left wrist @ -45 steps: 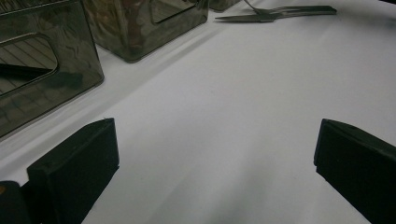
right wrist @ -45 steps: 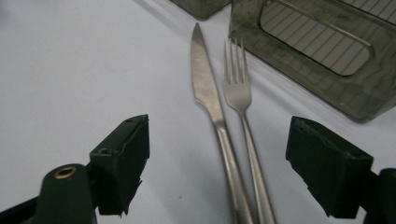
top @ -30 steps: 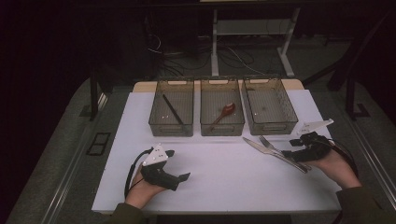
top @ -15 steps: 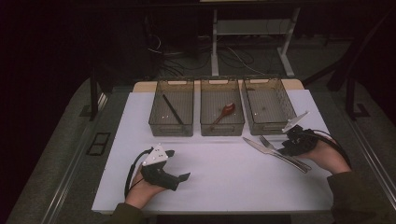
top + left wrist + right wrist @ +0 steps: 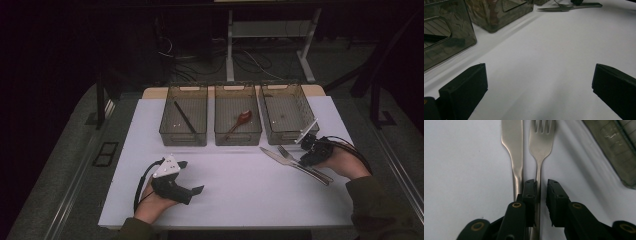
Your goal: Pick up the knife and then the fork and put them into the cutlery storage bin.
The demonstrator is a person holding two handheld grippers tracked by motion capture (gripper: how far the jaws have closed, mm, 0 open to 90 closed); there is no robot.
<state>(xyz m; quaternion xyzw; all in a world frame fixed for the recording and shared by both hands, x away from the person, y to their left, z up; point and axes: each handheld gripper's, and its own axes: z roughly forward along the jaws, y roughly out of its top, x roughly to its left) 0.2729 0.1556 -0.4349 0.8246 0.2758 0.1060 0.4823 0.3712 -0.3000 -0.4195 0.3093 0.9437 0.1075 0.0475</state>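
A metal fork [image 5: 540, 142] and a knife [image 5: 511, 140] lie side by side on the white mat [image 5: 240, 190], right of centre. In the high view the fork [image 5: 290, 152] sits just right of the knife [image 5: 272, 154]. My right gripper [image 5: 541, 183] is low over the fork's handle, and its jaws have just been closing. The handle runs between them, against the left pad, with a gap still showing at the right pad. My left gripper [image 5: 191, 176] rests on the mat at the front left. Its jaws [image 5: 539, 75] stand wide open with nothing between them.
Three clear bins stand in a row at the back of the mat. The left bin [image 5: 182, 142] holds a black stick [image 5: 185, 119], the middle bin [image 5: 237, 142] a reddish spoon [image 5: 240, 121]. The right bin [image 5: 280, 140], bare inside, is close behind my right gripper.
My right hand has slid left onto the cutlery, and its jaws have narrowed around the fork's handle. The left hand has stayed put.
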